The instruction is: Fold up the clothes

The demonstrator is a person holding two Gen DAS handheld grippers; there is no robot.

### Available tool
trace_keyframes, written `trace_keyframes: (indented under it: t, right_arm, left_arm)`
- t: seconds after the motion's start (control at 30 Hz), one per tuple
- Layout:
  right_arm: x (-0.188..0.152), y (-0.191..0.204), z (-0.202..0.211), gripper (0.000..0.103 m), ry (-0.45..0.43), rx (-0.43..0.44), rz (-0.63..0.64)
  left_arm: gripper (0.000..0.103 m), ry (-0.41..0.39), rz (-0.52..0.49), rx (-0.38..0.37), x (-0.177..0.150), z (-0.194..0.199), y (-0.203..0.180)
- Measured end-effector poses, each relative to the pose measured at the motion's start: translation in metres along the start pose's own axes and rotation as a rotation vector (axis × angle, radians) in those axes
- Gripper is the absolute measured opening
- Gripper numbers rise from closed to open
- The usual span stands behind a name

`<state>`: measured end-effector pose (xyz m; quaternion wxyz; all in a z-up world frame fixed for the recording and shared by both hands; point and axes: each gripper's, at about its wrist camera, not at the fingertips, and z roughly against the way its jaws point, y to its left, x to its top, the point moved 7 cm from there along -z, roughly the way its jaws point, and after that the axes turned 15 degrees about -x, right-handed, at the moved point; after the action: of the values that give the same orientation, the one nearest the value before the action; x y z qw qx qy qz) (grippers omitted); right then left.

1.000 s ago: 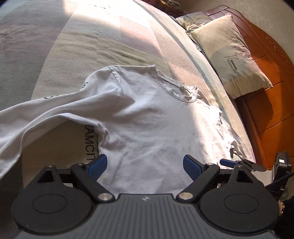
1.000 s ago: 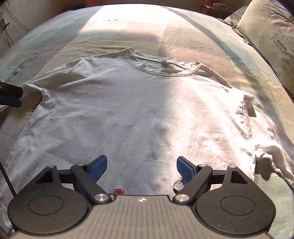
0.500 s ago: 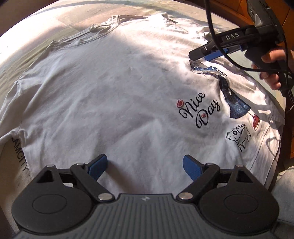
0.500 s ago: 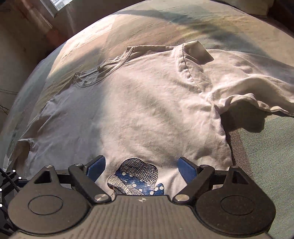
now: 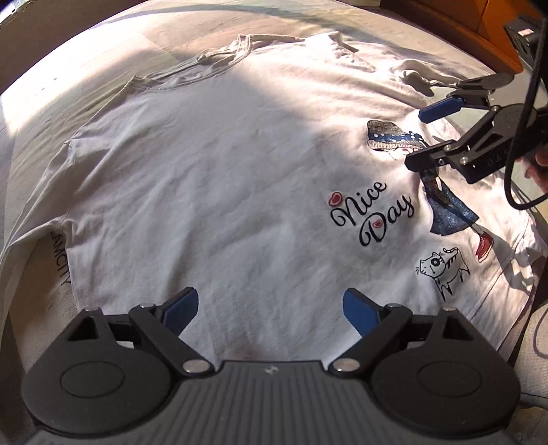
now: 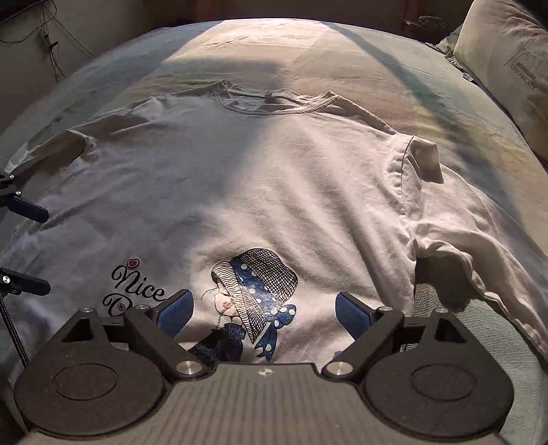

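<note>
A white T-shirt lies face up and spread flat on the bed, collar at the far end. Its front carries a "Nice Day" print and a girl in a blue hat. My left gripper hovers open over the lower left part of the shirt, holding nothing. My right gripper is open above the girl print, also holding nothing. Each gripper shows in the other's view: the right gripper at the right edge, the left gripper at the left edge. The right sleeve is crumpled.
The bed is covered by a striped grey-green sheet. A beige pillow lies at the far right by the wooden headboard. A black cable hangs from the right gripper, held by a hand.
Both grippers have drawn back toward the shirt's lower part, so the printed front has come into view. The jaws of both stayed open and the shirt lies as before.
</note>
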<state>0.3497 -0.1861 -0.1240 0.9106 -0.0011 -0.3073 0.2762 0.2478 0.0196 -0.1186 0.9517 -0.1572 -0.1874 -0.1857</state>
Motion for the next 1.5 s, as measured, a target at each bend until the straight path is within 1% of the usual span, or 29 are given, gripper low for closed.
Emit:
trace_keyframes:
  t: [0.07,0.1,0.13,0.17,0.2,0.23,0.3,0.33,0.37,0.4,0.47,0.53,0.6,0.63,0.67,0.7,0.8,0.87,0.9,0.97,1.0,1.07,1.1,1.17,1.2,1.23,1.27,1.33,1.5]
  right_arm:
    - [-0.016,0.011,-0.002,0.095,-0.027,-0.024,0.046]
    - [-0.025,0.011,-0.002,0.098,-0.033,-0.035,0.051]
    - [-0.034,0.005,0.0,0.103,-0.025,-0.044,0.03]
    - [-0.043,-0.002,0.003,0.103,-0.014,-0.047,0.001]
    - [-0.052,-0.01,0.007,0.103,0.006,-0.046,-0.026]
    - [-0.061,-0.016,0.012,0.103,0.031,-0.051,-0.035]
    - [-0.072,-0.021,0.021,0.103,0.095,-0.079,-0.032]
    - [-0.073,-0.02,0.025,0.103,0.138,-0.103,-0.028]
    - [-0.07,-0.017,0.029,0.103,0.161,-0.112,-0.027]
    - [-0.065,-0.009,0.033,0.103,0.147,-0.102,-0.016]
    - [-0.05,0.018,0.044,0.103,0.064,-0.055,0.033]
    - [-0.039,0.047,0.043,0.103,0.015,-0.026,0.089]
    - [-0.034,0.075,0.036,0.103,0.0,0.0,0.143]
    - [-0.04,0.08,0.033,0.103,0.012,0.004,0.149]
    - [-0.048,0.079,0.033,0.103,0.023,0.006,0.137]
    - [-0.056,0.079,0.033,0.103,0.034,0.007,0.124]
    - [-0.079,0.065,0.043,0.103,0.1,0.015,0.096]
    - [-0.086,0.059,0.047,0.103,0.166,0.017,0.109]
    - [-0.088,0.057,0.049,0.103,0.2,0.015,0.116]
    - [-0.077,0.056,0.048,0.103,0.268,0.002,0.126]
    - [-0.067,0.058,0.05,0.103,0.237,0.005,0.124]
    - [-0.044,0.066,0.049,0.103,0.137,0.039,0.123]
    - [-0.036,0.071,0.046,0.103,0.107,0.053,0.128]
    - [-0.032,0.08,0.032,0.103,0.103,0.054,0.156]
    - [-0.034,0.083,0.023,0.103,0.129,0.036,0.178]
    - [-0.036,0.084,0.018,0.103,0.131,0.026,0.186]
    - [-0.038,0.082,0.02,0.103,0.107,0.027,0.174]
    - [-0.04,0.081,0.022,0.103,0.091,0.022,0.151]
    - [-0.039,0.081,0.018,0.103,0.098,-0.003,0.116]
  left_arm:
    - [0.092,-0.015,-0.014,-0.026,-0.012,-0.004,-0.003]
    - [0.093,-0.036,-0.022,-0.035,-0.019,-0.001,-0.002]
    - [0.094,-0.031,-0.012,-0.046,-0.03,0.005,0.001]
    - [0.095,-0.016,0.005,-0.059,-0.042,0.011,0.004]
    - [0.095,0.013,-0.001,-0.064,-0.054,0.016,0.006]
    - [0.095,0.054,-0.028,-0.068,-0.066,0.023,0.006]
    - [0.095,0.126,-0.041,-0.081,-0.08,0.033,0.007]
    - [0.093,0.116,-0.042,-0.09,-0.079,0.039,0.008]
    - [0.093,0.09,-0.042,-0.1,-0.075,0.046,0.009]
    - [0.093,0.051,-0.053,-0.099,-0.069,0.05,0.01]
    - [0.093,-0.031,-0.093,-0.085,-0.051,0.049,0.012]
    - [0.093,-0.076,-0.106,-0.091,-0.037,0.039,0.015]
    - [0.093,-0.047,-0.099,-0.091,-0.042,0.027,0.016]
    - [0.093,-0.028,-0.094,-0.089,-0.046,0.021,0.017]
    - [0.093,0.0,-0.091,-0.068,-0.056,0.018,0.019]
    - [0.094,-0.004,-0.104,-0.05,-0.066,0.022,0.019]
    - [0.095,0.046,-0.044,-0.056,-0.095,0.037,0.02]
    - [0.095,0.089,-0.017,-0.05,-0.1,0.043,0.018]
    - [0.093,0.088,-0.022,-0.049,-0.098,0.046,0.016]
    - [0.093,0.005,-0.049,-0.063,-0.079,0.052,0.008]
    - [0.094,-0.034,-0.06,-0.071,-0.068,0.05,0.005]
    - [0.094,-0.104,-0.077,-0.088,-0.048,0.042,0.0]
    - [0.094,-0.114,-0.08,-0.092,-0.041,0.035,0.0]
    - [0.094,-0.088,-0.069,-0.075,-0.038,0.016,0.001]
    - [0.094,-0.063,-0.06,-0.069,-0.04,0.008,0.002]
    - [0.099,-0.057,-0.063,-0.07,-0.042,0.005,0.002]
    - [0.101,-0.056,-0.071,-0.074,-0.044,0.004,0.0]
    - [0.102,-0.056,-0.079,-0.079,-0.048,0.003,-0.002]
    - [0.102,-0.029,-0.05,-0.085,-0.046,0.003,0.0]
